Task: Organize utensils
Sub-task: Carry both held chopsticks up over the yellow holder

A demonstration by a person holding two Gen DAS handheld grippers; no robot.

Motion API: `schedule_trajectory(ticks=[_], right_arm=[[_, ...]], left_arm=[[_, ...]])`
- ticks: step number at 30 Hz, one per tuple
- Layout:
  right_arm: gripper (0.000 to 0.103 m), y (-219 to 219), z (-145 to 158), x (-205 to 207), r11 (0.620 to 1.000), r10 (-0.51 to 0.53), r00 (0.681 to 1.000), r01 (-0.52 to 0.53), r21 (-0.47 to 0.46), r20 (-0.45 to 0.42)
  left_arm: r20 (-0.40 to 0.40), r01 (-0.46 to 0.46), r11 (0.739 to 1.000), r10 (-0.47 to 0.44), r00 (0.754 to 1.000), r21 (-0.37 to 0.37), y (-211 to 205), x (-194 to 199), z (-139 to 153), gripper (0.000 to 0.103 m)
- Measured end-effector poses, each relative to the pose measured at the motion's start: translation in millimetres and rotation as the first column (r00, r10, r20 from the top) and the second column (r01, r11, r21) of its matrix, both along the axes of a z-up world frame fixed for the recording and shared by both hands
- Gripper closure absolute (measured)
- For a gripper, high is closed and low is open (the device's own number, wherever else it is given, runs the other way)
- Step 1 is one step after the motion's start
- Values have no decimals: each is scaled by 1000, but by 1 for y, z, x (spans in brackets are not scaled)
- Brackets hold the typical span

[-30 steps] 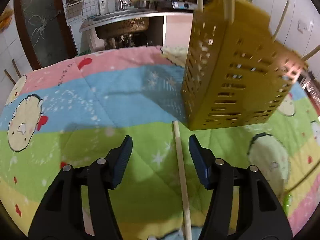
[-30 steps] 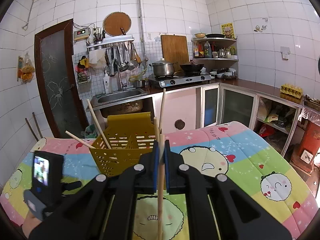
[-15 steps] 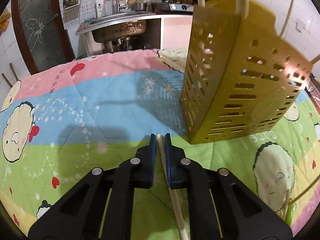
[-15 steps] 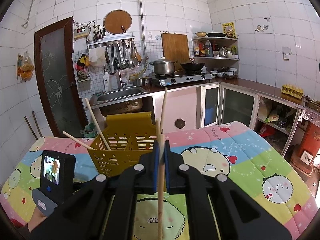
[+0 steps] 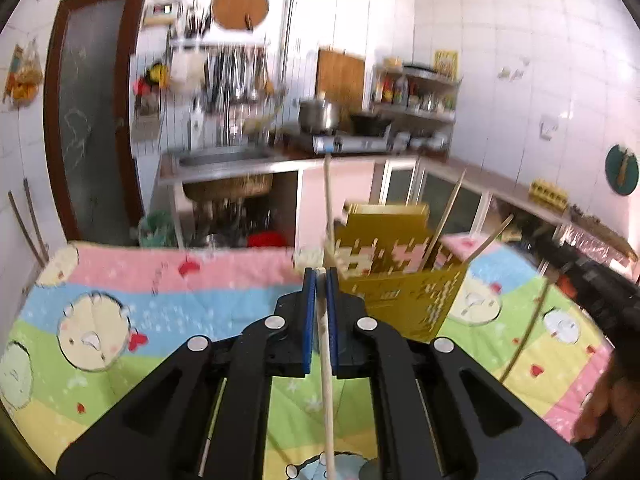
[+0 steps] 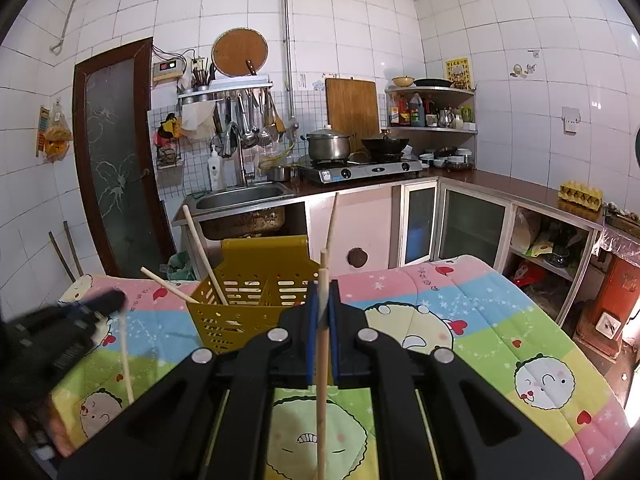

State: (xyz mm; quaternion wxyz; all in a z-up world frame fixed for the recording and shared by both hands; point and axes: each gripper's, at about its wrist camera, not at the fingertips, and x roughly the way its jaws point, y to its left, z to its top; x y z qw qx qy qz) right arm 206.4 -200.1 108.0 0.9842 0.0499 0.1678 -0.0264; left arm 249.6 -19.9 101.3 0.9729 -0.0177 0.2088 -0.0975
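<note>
A yellow slotted utensil basket (image 5: 404, 276) (image 6: 248, 300) stands on the quilt with several wooden chopsticks leaning in it. My left gripper (image 5: 320, 276) is shut on a wooden chopstick (image 5: 326, 380), lifted above the quilt, just left of the basket. It also shows blurred in the right wrist view (image 6: 60, 332), its chopstick (image 6: 126, 356) hanging down. My right gripper (image 6: 323, 292) is shut on another wooden chopstick (image 6: 322, 380), held upright in front of the basket. The right hand's chopstick (image 5: 528, 328) shows in the left wrist view.
A colourful cartoon quilt (image 6: 460, 320) covers the table. Behind it stand a sink (image 6: 244, 196), a gas stove with a pot (image 6: 328, 146) and wok, and cabinets. A dark door (image 6: 116, 152) is at the back left.
My left gripper closed on the chopstick that lay on the quilt and lifted it, tilting up to face the kitchen. The right gripper stayed nearly still with its chopstick.
</note>
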Motion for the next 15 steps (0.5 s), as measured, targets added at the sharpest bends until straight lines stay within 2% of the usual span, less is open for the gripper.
schedule_trajectory(ticks=[6,15], right_arm=[[98,0,18,-13,1000,2,998,-1,-7,57],[98,0,67,-6,1000,21,991,-20,-7,136]], left_arm=[[89,9,1000,-7,996,-26,-1,-17,29,99],[144,30,998,-21,989,-55,-13,-11,66,99]])
